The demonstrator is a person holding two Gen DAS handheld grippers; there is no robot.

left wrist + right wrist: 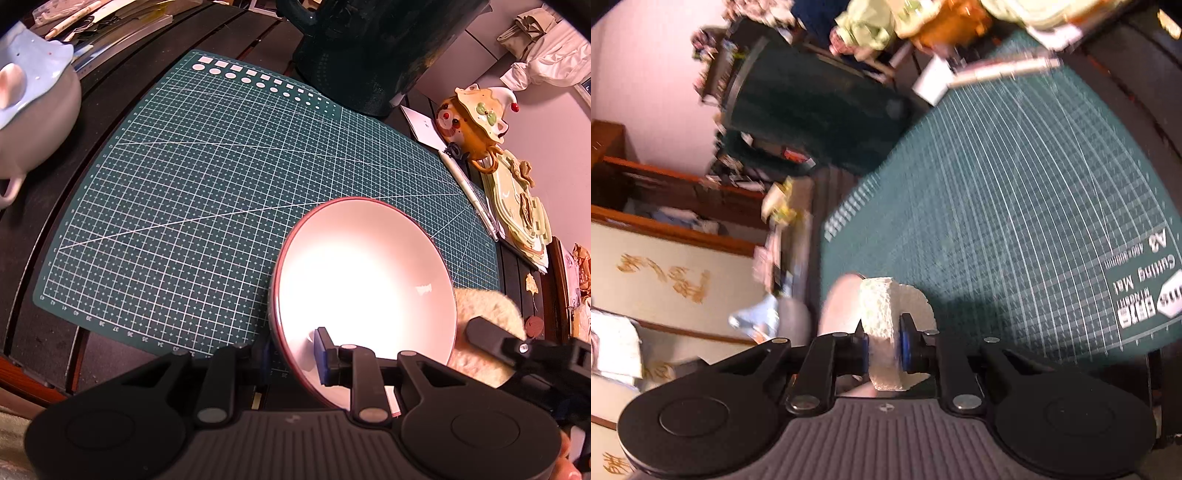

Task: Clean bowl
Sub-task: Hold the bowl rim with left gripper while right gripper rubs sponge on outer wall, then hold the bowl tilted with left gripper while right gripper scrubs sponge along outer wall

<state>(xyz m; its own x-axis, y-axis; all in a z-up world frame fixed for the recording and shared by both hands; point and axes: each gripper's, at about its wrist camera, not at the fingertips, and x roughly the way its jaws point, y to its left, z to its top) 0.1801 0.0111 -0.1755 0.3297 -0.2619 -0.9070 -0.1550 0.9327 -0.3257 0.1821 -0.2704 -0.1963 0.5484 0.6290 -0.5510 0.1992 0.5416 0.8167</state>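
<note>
A white bowl (365, 280) with a dark red rim is tilted up over the green cutting mat (207, 192). My left gripper (291, 354) is shut on the bowl's near rim, one blue pad (322, 350) inside it and the other outside. In the left wrist view a cream sponge (480, 314) shows just behind the bowl's right edge, with the right gripper's black body (524, 350) on it. In the right wrist view my right gripper (882, 347) is shut on the sponge (886, 325), squeezing it. The bowl's pale outer wall (838, 306) sits blurred just left of the sponge.
A dark green pitcher (369, 48) stands at the mat's far edge. A blue-lidded grey pot (33, 114) is at the left. A bear-shaped ceramic (469, 118), a white pen (469, 192) and stacked green plates (517, 210) lie to the right.
</note>
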